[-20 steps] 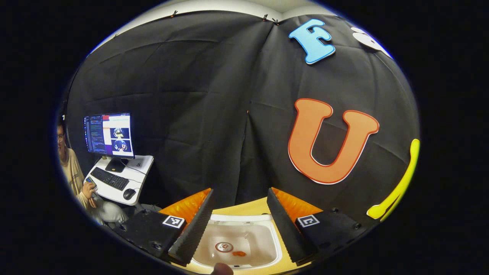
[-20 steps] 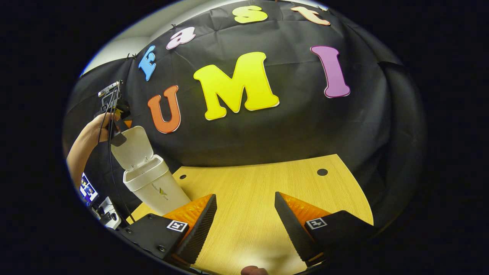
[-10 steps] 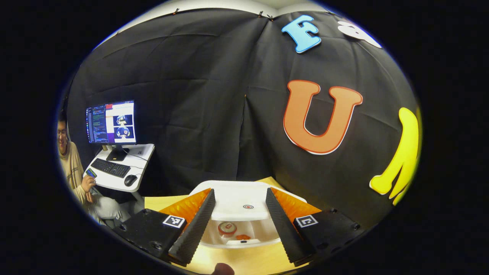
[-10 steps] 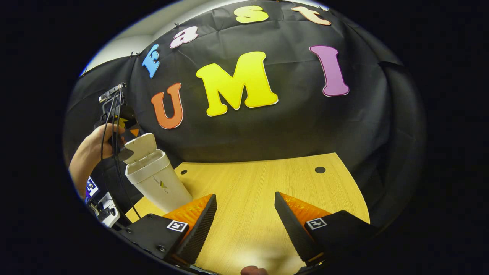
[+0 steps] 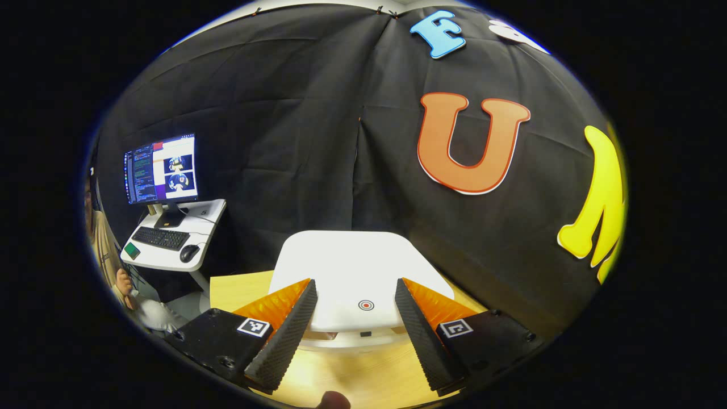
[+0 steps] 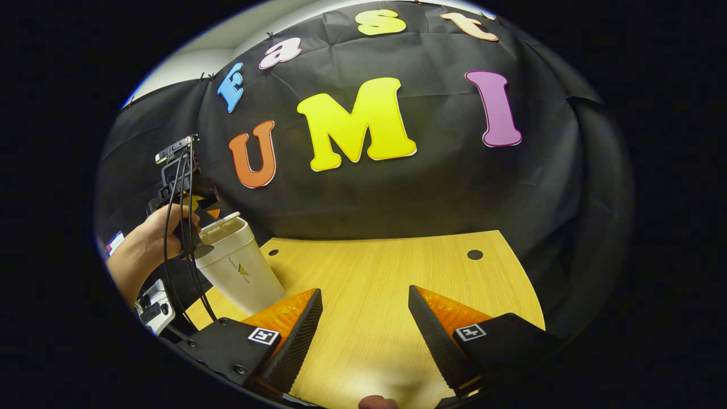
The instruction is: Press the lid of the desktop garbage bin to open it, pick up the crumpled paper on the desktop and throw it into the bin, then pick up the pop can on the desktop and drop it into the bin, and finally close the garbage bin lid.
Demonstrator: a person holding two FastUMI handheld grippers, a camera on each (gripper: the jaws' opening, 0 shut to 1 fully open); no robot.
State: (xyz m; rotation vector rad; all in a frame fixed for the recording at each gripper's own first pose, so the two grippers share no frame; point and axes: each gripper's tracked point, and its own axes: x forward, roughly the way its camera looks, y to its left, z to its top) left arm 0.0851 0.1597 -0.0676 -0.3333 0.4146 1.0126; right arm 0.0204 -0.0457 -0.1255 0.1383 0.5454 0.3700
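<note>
Left gripper (image 5: 353, 329) sits right above the white plastic flip lid (image 5: 352, 272) of the off-white tapered desktop bin (image 6: 241, 272), fingers spread wide apart, nothing between them. The lid is nearly down, a thin gap showing at its front edge just ahead of the fingertips; a small red target sticker (image 5: 366, 305) on the lid lies between the two fingers. In the right gripper view the same gripper, held by a bare hand (image 6: 162, 236) with black cables trailing, rests against the near-shut lid, far off to the left of the right gripper.

Right gripper (image 6: 365, 335) hovers over the light wooden desktop (image 6: 397, 272), fingers spread apart, holding nothing.

Beyond the left gripper, off to its left: a lit monitor (image 5: 161, 169), black keyboard (image 5: 161, 238), black mouse (image 5: 188, 253) on a white side desk (image 5: 199, 227), a seated person (image 5: 108, 255) at the edge.
</note>
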